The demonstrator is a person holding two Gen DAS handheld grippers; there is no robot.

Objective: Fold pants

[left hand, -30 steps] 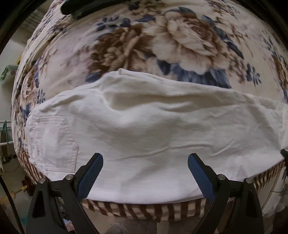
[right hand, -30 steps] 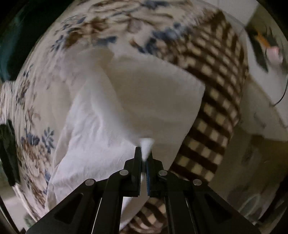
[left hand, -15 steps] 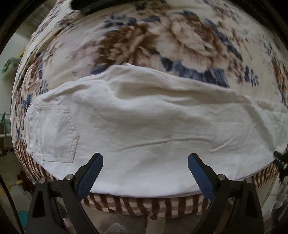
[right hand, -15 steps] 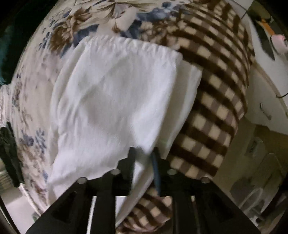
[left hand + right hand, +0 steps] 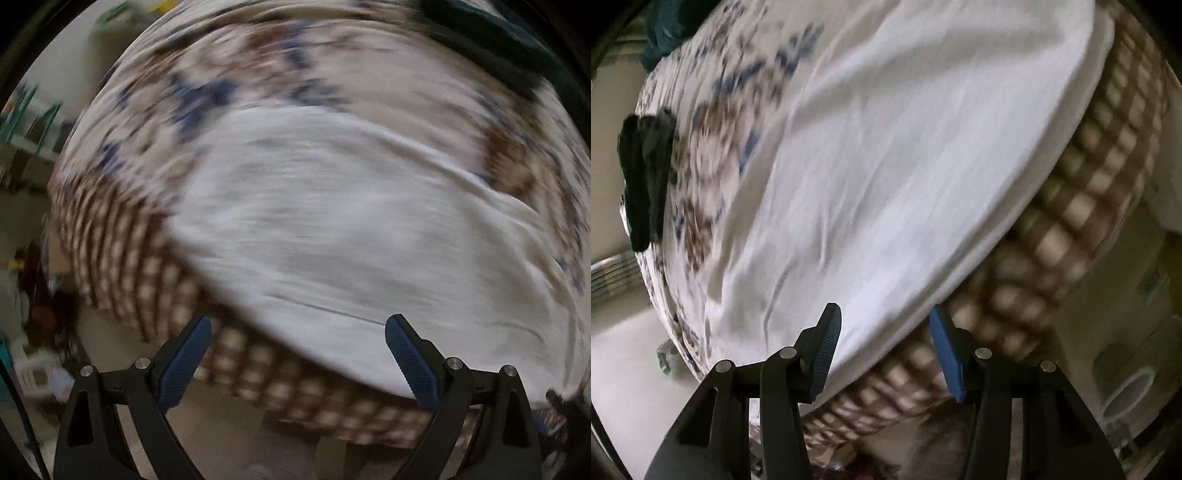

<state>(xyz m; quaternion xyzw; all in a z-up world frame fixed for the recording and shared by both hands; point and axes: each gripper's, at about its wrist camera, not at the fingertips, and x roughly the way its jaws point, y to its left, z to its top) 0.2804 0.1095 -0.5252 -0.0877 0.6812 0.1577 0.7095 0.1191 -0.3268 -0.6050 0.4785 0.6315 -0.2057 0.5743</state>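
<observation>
The white pants [image 5: 351,229] lie flat on a floral blanket [image 5: 332,62], folded lengthwise along the bed's near edge; they also show in the right wrist view [image 5: 905,166]. My left gripper [image 5: 295,354] is open and empty, held just off the bed's edge near one end of the pants. My right gripper [image 5: 882,347] is open and empty, its fingers astride the near edge of the pants without holding them. Both views are motion-blurred.
A brown-and-cream checked blanket border [image 5: 155,266] hangs over the bed's side and also shows in the right wrist view [image 5: 1071,221]. A dark garment [image 5: 642,177] lies on the blanket's far side. A dark teal cloth [image 5: 498,44] lies at the back.
My right gripper has opened and let go of the pants' hem, which now lies flat. My left gripper, still open, has swung sideways toward the end of the pants.
</observation>
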